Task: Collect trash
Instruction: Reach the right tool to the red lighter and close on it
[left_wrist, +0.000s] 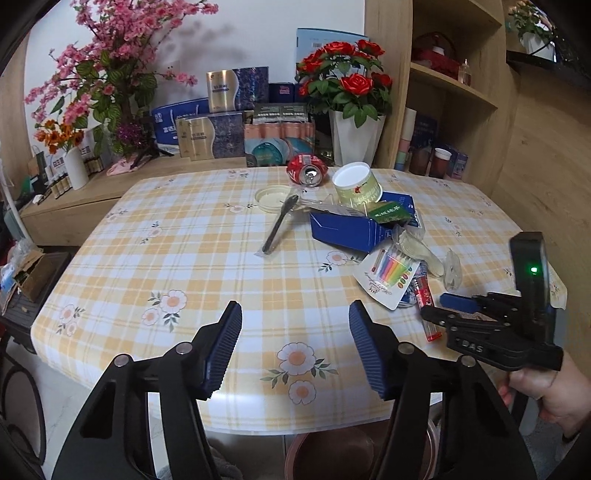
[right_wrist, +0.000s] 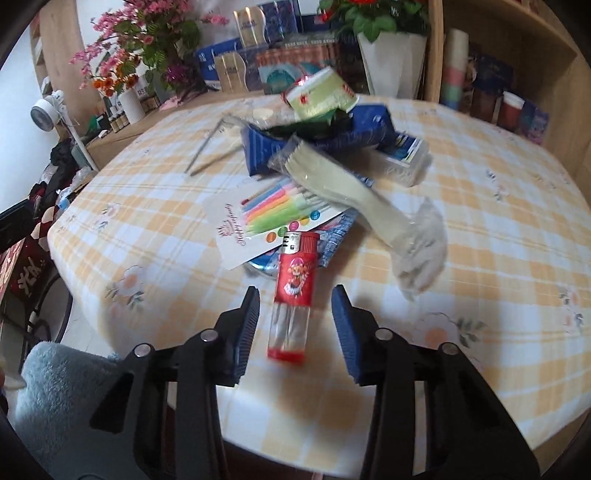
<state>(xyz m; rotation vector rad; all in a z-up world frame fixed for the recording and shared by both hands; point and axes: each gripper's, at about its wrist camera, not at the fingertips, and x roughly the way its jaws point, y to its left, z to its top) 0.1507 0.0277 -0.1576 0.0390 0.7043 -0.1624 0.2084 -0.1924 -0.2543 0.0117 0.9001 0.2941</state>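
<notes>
Checked bench (left_wrist: 184, 236) carrying a litter pile.
Right tool (right_wrist: 295, 299) is straddling a red lighter (right_wrist: 293, 280), pads apart; left tool (left_wrist: 295, 317) is gaping over bare cloth.

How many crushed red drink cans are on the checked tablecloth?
1: the crushed red drink can lies at the table's far edge, beside the white paper cup. Others may hide under the pile.

black tool (left_wrist: 295, 347), blue pads (ribbed), silver screws

One crushed red drink can (left_wrist: 307, 173); one green-and-white paper cup (left_wrist: 356, 188); one round white plastic lid (left_wrist: 275, 197); one black plastic spoon (left_wrist: 279, 222); one red-and-clear plastic lighter (right_wrist: 292, 293); one white candle card (left_wrist: 388, 275); one torn blue cardboard box (left_wrist: 347, 229).
</notes>
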